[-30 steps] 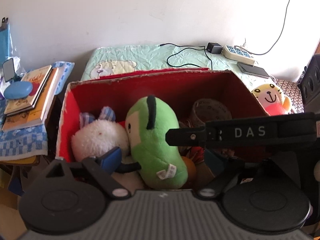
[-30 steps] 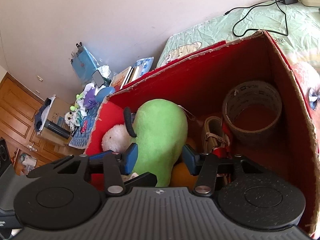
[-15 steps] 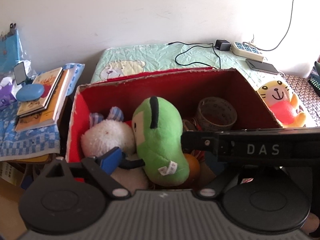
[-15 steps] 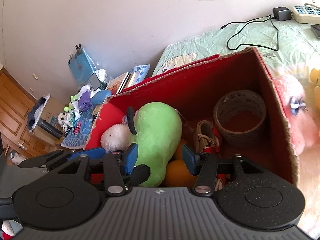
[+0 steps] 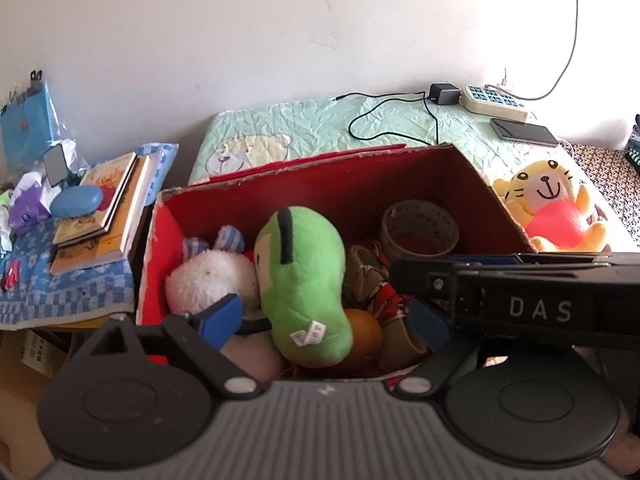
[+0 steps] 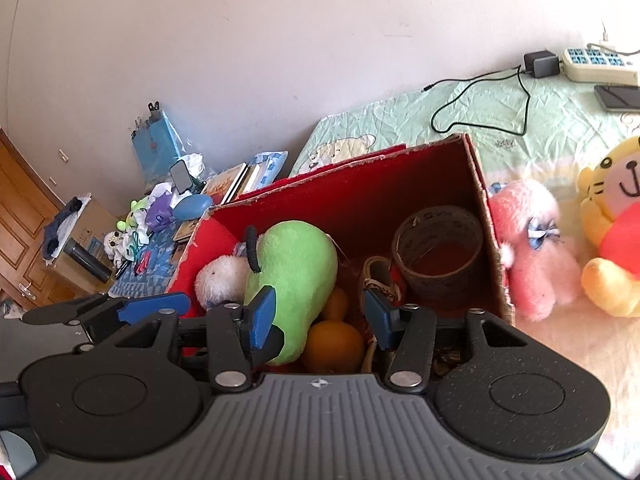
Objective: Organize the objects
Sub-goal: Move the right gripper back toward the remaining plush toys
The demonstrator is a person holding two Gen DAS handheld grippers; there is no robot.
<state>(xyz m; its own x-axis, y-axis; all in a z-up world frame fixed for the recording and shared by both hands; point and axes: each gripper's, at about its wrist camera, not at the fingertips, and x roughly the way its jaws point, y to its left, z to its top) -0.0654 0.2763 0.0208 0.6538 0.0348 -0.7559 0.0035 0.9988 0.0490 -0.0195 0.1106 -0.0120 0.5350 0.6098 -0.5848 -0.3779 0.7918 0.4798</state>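
Observation:
A red-lined cardboard box (image 5: 348,196) (image 6: 486,184) sits on the bed. It holds a green plush (image 5: 304,280) (image 6: 294,268), a white plush (image 5: 210,274) (image 6: 218,274), an orange ball (image 5: 362,330) (image 6: 332,346), a tape roll (image 5: 418,228) (image 6: 438,252) and a patterned item (image 5: 372,280). My left gripper (image 5: 320,322) is open and empty over the box's near side. My right gripper (image 6: 318,314) is open and empty above the ball and green plush; its body (image 5: 520,304) crosses the left wrist view. A pink plush (image 6: 532,248) and a yellow tiger plush (image 5: 554,208) (image 6: 616,224) lie right of the box.
Left of the box a side table holds books (image 5: 104,208) (image 6: 228,178), a blue case (image 5: 76,200) and small toys (image 6: 156,212). On the green bedspread (image 5: 320,128) behind lie a power strip (image 5: 494,98) (image 6: 600,64), a black cable (image 6: 480,96) and a phone (image 5: 524,130).
Both grippers have pulled back and up from the box. More of the bed shows, and the pink and tiger plush have come into the right wrist view.

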